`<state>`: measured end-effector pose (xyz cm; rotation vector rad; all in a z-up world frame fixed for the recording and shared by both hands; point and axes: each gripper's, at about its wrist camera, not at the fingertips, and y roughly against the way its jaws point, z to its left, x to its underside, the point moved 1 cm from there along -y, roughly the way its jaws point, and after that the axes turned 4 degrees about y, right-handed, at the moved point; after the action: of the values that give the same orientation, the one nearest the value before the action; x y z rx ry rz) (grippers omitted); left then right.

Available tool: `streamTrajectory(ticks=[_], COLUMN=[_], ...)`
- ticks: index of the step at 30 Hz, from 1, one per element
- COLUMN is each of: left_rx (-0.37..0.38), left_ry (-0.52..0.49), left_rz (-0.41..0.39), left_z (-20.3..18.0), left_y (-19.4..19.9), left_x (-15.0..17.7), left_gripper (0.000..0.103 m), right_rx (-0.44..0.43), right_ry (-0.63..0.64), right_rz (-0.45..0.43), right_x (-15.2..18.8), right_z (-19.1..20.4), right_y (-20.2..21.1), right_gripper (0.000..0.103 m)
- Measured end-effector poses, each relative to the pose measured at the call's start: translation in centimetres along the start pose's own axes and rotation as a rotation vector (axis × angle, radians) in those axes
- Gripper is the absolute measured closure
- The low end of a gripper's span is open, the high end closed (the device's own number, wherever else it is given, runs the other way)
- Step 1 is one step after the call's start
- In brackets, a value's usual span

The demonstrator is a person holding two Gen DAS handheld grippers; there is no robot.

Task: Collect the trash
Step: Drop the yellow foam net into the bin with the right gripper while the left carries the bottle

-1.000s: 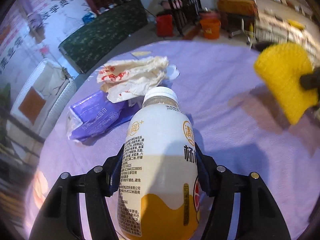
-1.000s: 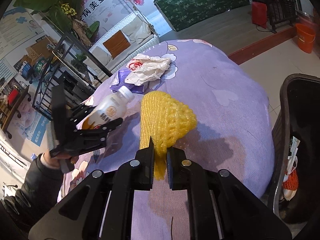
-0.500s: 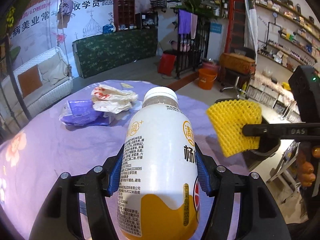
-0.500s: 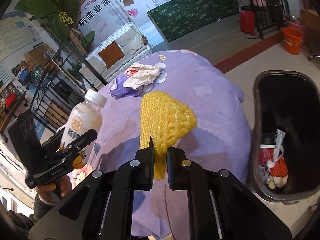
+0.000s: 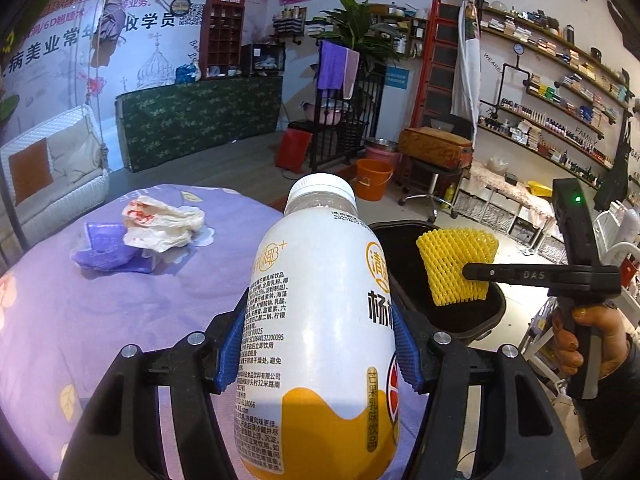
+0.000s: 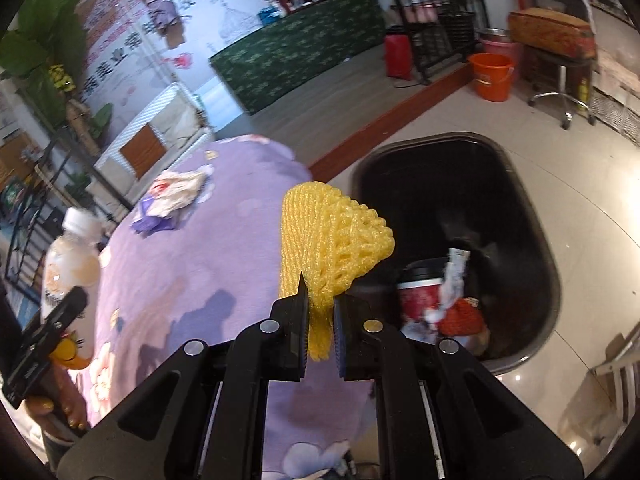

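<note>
Right wrist view: the right claw (image 6: pixel 321 322) is clamped on a yellow foam net (image 6: pixel 332 240), and the net hangs by the rim of the black trash bin (image 6: pixel 548 256), not yet let go. The bin sits on the floor at about 2 o'clock from that claw. Inside it I can see a red cup (image 6: pixel 420 300) and some other scraps, so some trash is already in.

In the left wrist view, the left claw (image 5: pixel 320 344) squeezes a drink bottle (image 5: pixel 320 320) with its blue pads on both sides. The bottle is up in the air, above the purple surface (image 5: pixel 80 320).

Two things are left on the surface, at about 10 o'clock from the bottle: a crumpled paper wrapper (image 5: pixel 160 226) and a purple packet (image 5: pixel 106 246), touching each other.

So I think the job is about half done. The net and bottle need dropping in, then those two need picking up.
</note>
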<state>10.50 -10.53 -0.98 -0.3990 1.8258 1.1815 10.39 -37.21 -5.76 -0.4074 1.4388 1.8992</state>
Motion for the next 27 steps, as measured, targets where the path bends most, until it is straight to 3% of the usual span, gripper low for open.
streamTrajectory(ticks=[6,15,16,19,27], left_rx=[0.046,0.074,0.075,0.087,0.134], left_ry=[-0.002,-0.019,-0.023,-0.027,-0.013], left_rz=[0.010,0.025,0.027,0.036,0.065], left_z=[-1.4,-2.8,-3.0,-3.4,-4.3], left_y=[-1.2,-2.4,-2.5,-2.9,-4.2], left_x=[-0.2,-0.3,-0.3,-0.3,-0.2], left_gripper=[0.043,0.043,0.043,0.043,0.043], right_rx=[0.139,0.225,0.221,0.231,0.216], right_ry=[-0.036,-0.065,-0.075,-0.089,-0.089], right_rz=[0.027,0.109,0.112,0.101,0.050], right_x=[-0.2,0.0,0.1,0.5,1.1], right_z=[-3.3,-5.8,-6.1,-6.5,-5.8], right_y=[-2.3,-7.1,-7.4,-7.5,-5.2], right_gripper=[0.092,0.088,0.080,0.031,0.029])
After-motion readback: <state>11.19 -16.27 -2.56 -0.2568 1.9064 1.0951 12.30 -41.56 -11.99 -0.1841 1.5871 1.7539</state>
